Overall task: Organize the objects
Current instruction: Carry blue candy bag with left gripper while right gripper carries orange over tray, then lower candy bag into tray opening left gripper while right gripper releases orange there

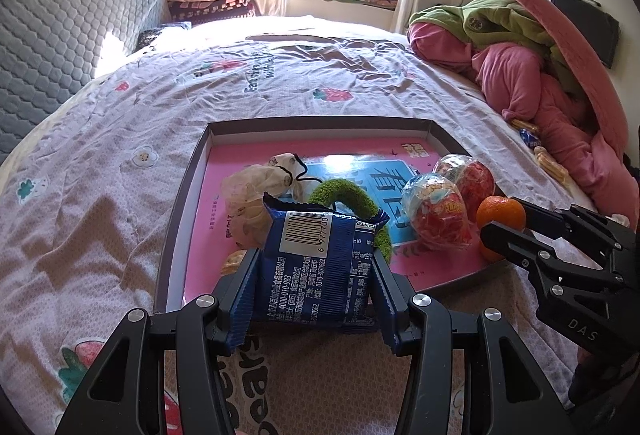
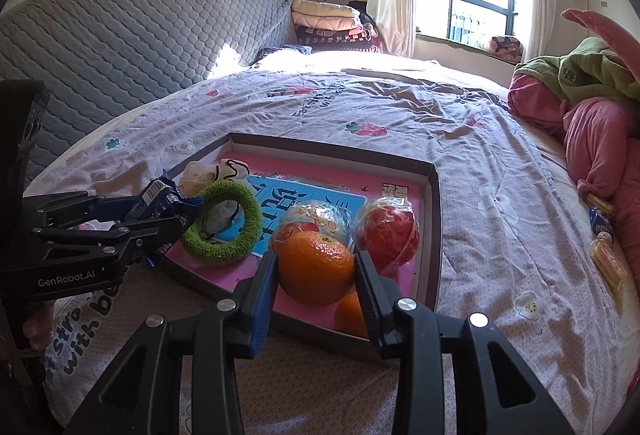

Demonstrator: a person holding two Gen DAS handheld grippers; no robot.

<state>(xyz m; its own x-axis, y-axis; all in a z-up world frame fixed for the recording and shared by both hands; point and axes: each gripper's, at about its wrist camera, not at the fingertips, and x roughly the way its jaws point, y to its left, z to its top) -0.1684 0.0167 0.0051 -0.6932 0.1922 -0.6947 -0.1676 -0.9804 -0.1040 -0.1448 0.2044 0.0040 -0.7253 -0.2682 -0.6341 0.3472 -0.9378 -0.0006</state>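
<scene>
A shallow box lid tray (image 1: 320, 127) with a pink and blue inside lies on the bed. My left gripper (image 1: 316, 271) is shut on a blue snack packet (image 1: 320, 267) over the tray's near edge. My right gripper (image 2: 316, 271) is shut on an orange (image 2: 316, 267) above the tray's (image 2: 434, 203) near right corner. A second orange (image 2: 350, 315) lies under it. In the tray lie a green fuzzy ring (image 2: 224, 223), two wrapped red balls (image 2: 388, 235), and a white pouch with a black cord (image 1: 256, 187). The right gripper also shows in the left wrist view (image 1: 496, 219).
A heap of pink and green bedding (image 1: 532, 75) lies at the bed's right side, with a few small snack packets (image 2: 604, 255) beside it. A grey quilted headboard (image 2: 140, 35) stands at the left. Folded blankets (image 2: 332, 23) and a window lie beyond the bed.
</scene>
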